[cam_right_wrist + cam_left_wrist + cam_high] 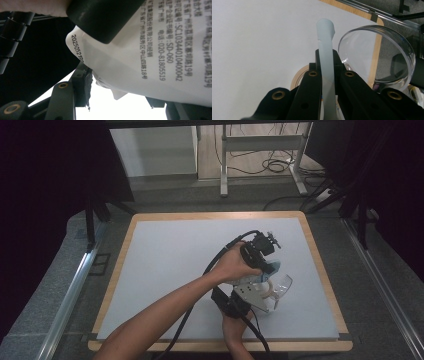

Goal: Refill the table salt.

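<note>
White worktop [170,265], both my hands working close at its right side.

My left tool [327,75] is pressed together on a thin, pale translucent plastic strip [325,47] standing up between its black jaws, just beside a clear round glass bowl [387,50]. My right tool [120,100] pinches a white printed plastic pouch [150,50] between its jaws.
</note>
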`<action>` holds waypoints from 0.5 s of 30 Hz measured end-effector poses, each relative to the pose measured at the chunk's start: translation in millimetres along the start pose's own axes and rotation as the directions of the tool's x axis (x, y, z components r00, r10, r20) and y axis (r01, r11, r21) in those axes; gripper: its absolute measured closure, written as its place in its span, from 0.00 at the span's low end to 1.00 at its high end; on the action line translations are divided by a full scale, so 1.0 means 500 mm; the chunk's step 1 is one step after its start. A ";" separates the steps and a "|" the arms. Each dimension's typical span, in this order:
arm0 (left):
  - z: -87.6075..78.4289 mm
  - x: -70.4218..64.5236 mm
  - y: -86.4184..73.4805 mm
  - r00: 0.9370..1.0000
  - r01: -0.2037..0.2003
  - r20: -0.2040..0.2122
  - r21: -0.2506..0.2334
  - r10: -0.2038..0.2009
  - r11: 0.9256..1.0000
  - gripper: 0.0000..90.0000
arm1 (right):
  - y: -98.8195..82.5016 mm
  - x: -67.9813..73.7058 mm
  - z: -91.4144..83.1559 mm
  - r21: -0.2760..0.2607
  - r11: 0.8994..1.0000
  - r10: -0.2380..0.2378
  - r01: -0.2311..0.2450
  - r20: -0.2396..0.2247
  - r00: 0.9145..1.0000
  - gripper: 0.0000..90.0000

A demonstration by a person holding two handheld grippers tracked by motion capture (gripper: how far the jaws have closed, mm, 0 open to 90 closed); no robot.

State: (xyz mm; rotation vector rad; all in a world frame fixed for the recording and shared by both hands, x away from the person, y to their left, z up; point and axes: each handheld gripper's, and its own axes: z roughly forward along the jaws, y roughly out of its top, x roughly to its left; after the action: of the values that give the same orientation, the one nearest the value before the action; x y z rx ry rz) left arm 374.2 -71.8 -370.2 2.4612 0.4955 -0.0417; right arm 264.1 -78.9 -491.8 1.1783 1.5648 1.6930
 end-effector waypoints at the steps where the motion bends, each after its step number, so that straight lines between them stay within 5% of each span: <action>1: 0.000 0.000 0.000 1.000 0.000 0.000 0.000 0.000 1.000 1.00 | 0.000 0.000 0.000 0.000 1.000 0.001 -0.001 0.000 1.000 0.52; 15: -0.001 0.000 -0.001 1.000 0.001 0.002 -0.001 -0.001 1.000 1.00 | 0.000 0.000 0.000 -0.003 1.000 -0.006 0.006 0.002 1.000 0.52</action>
State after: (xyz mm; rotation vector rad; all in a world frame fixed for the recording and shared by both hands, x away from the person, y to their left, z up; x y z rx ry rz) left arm 373.8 -71.4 -369.8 2.4592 0.4962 -0.0443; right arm 264.2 -78.8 -491.9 1.1720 1.5631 1.6892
